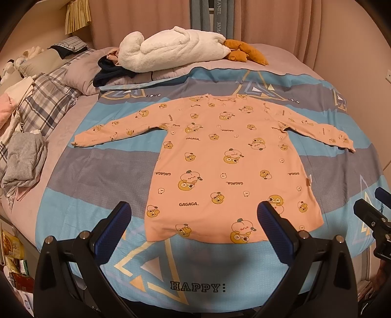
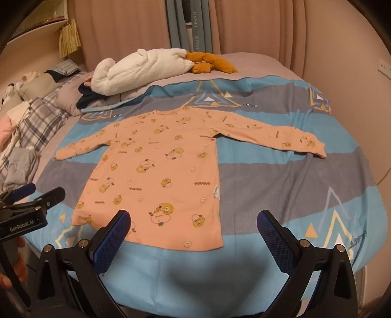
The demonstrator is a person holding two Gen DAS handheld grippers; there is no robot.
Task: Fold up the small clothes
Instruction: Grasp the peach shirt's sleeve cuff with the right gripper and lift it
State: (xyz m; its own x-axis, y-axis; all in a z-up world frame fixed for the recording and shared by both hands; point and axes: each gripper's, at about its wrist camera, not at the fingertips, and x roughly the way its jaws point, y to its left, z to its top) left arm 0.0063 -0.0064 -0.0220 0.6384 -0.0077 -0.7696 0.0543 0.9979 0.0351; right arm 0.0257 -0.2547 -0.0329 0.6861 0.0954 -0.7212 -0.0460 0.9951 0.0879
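Pink curtains [image 1: 146, 22] hang behind a bed [image 1: 80, 137] covered by a blue and grey striped quilt [image 1: 102, 171] printed with triangles and the word HAPPY. On the middle of the quilt lies a small pink long-sleeved shirt [image 1: 220, 159] with yellow cartoon figures, spread flat, both sleeves stretched out to the sides and the hem towards the near edge of the bed. At the far side of the bed a white plush toy [image 1: 171, 49] with orange feet rests on a grey pillow, beside a dark garment [image 1: 110, 71]. Grey folded clothes [image 1: 24, 159] and plaid bedding [image 1: 46, 97] sit along the left side.

The left gripper [image 1: 194, 212] hovers above the shirt's hem, jaws spread wide and holding nothing. The right gripper [image 2: 194, 220] hangs over the hem's right corner, jaws likewise released and empty. Each gripper shows at the edge of the other's view, just beside it.
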